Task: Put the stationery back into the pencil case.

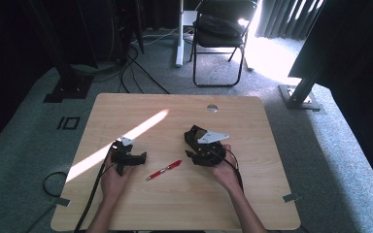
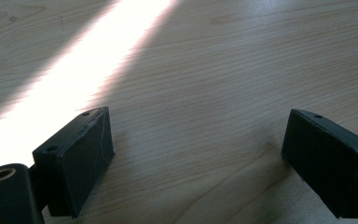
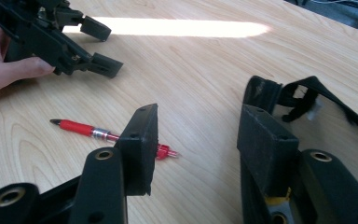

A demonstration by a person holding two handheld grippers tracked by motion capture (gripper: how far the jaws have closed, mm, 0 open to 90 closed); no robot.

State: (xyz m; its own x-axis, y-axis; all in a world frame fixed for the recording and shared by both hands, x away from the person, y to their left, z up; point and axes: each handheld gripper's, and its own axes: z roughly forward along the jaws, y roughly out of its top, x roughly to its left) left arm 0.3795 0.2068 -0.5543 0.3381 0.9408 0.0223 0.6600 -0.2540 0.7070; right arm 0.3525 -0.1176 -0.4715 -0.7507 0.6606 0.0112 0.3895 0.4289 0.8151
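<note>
A red pen lies on the wooden table between my two grippers, its dark tip toward the person. My right gripper is open just right of the pen, nothing between its jaws. In the right gripper view the pen runs behind the left pad of the right gripper. A black strapped pouch lies just beyond its right pad; in the high view the pouch sits on the gripper's far side. My left gripper is open over bare wood, left of the pen, and its jaws are empty.
A bright stripe of sunlight crosses the table's left half. A round cable hole sits near the far edge. Beyond the table stand a black folding chair and dark stands, with cables on the carpet.
</note>
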